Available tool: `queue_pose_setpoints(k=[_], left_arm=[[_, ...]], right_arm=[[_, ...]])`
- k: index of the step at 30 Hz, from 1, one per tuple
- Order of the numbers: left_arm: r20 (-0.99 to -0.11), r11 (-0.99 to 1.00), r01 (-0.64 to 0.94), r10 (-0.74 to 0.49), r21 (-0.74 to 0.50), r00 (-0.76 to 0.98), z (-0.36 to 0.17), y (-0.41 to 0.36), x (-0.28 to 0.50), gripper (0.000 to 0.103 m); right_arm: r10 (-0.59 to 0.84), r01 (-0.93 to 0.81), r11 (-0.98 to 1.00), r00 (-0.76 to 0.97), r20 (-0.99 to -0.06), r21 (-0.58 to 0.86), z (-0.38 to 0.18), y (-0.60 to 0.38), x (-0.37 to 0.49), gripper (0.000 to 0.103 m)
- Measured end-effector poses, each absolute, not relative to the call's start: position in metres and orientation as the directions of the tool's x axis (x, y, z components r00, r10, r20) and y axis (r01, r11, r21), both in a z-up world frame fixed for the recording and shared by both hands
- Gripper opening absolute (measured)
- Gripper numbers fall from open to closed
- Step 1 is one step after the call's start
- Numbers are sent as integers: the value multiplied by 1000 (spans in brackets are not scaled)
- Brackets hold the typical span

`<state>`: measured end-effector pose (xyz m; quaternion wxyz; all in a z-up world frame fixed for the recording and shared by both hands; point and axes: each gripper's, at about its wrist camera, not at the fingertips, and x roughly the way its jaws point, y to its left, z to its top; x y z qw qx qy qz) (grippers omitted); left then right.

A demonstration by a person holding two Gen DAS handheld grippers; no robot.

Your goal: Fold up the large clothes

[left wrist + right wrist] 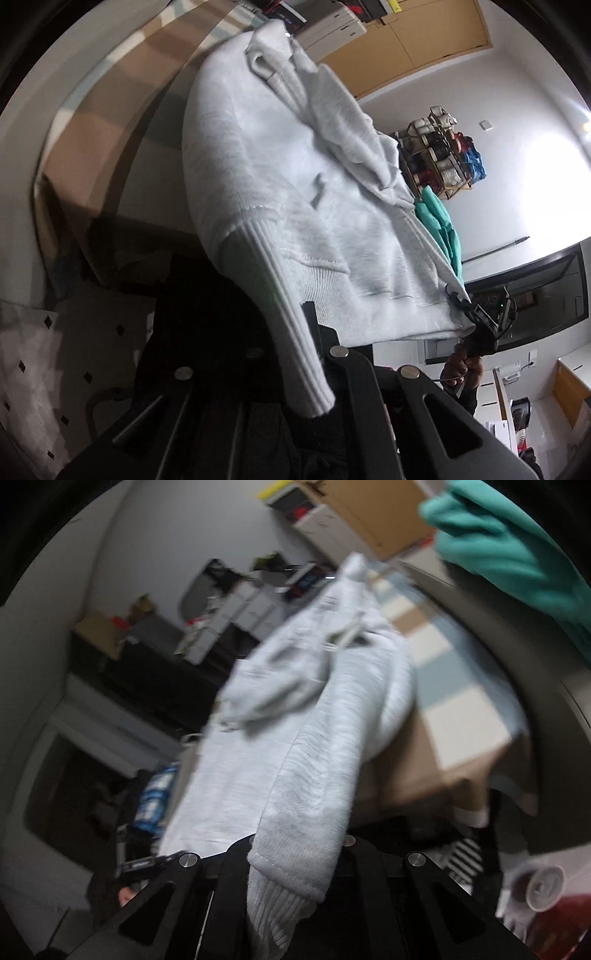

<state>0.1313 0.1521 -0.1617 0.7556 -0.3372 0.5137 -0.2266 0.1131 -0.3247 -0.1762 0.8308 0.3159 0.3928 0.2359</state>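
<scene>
A light grey sweatshirt [280,206] is held up in the air between my two grippers, its ribbed hem toward me. My left gripper [314,332] is shut on the ribbed hem at one corner; the cloth hides the fingertips. In the left wrist view my right gripper [476,325] pinches the other hem corner. In the right wrist view, the right gripper [291,853] is shut on the hem of the sweatshirt [295,720], which stretches away over the table. That view is blurred.
A table with a beige, white and blue checked cloth [92,122] lies beyond the sweatshirt and shows in the right wrist view [454,716]. A teal garment [441,225] lies at its far side and fills the upper right of the right wrist view [509,542]. Shelves [439,155], boxes and cabinets line the walls.
</scene>
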Motion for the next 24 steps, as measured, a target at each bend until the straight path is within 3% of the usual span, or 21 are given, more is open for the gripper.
queue_pose_setpoints(k=[8, 12, 19, 24], left_arm=[[-650, 686, -27, -675, -727, 348, -148, 151, 139, 1], [-636, 668, -53, -677, -742, 371, -135, 161, 153, 1], [-597, 669, 17, -673, -743, 436, -84, 165, 225, 1], [-595, 682, 28, -657, -731, 463, -38, 163, 326, 1]], right_arm=[[607, -48, 712, 543, -581, 700, -207, -335, 98, 8], [645, -22, 655, 538, -543, 755, -212, -343, 97, 8], [703, -114, 568, 581, -409, 815, -138, -340, 145, 8], [699, -46, 526, 592, -401, 849, -87, -341, 223, 9]])
